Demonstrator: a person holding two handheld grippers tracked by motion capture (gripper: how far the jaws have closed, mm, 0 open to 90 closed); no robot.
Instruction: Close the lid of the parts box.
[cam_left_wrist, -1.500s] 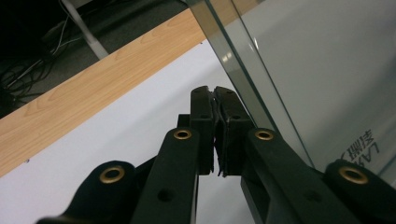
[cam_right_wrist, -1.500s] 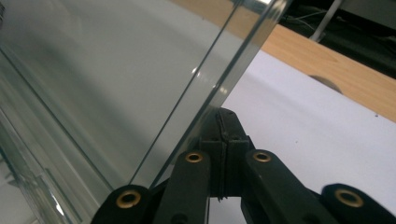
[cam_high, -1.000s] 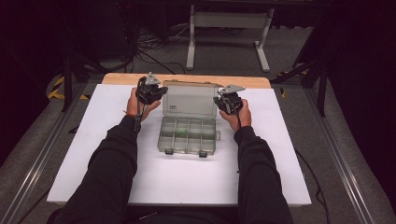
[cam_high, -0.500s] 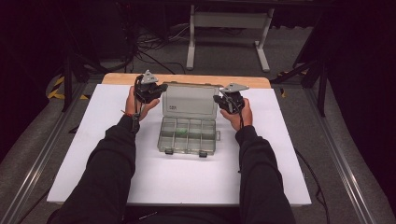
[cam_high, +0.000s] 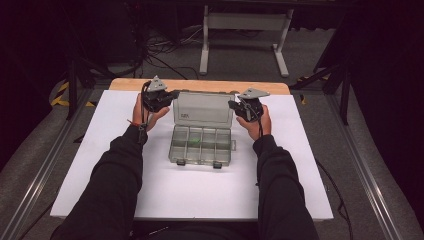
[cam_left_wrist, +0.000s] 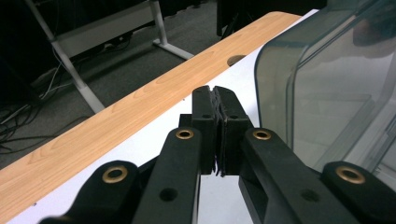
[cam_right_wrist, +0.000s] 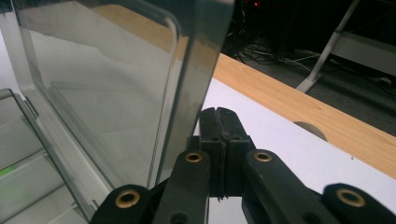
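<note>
In the high view, a person's hands are holding two black two-jaw tools at the far half of a white-topped table with a pale wooden strip along its far edge. The left tool is sitting just beside the left edge of the raised lid of a clear plastic compartment box, and the right tool is sitting just beside the lid's right edge. The box is lying between the two tools, its divided tray reaching back toward the person and its lid standing up at the far side.

In the left gripper view, the left tool is showing its jaws pressed together with nothing between them. The clear lid is standing just to the right of the jaws; whether it is touching them cannot be told. The wooden strip is running ahead of the tool.

In the right gripper view, the right tool is likewise showing its jaws closed on nothing. The lid's edge is rising just left of the jaws, with the tray's compartments lower left.
</note>
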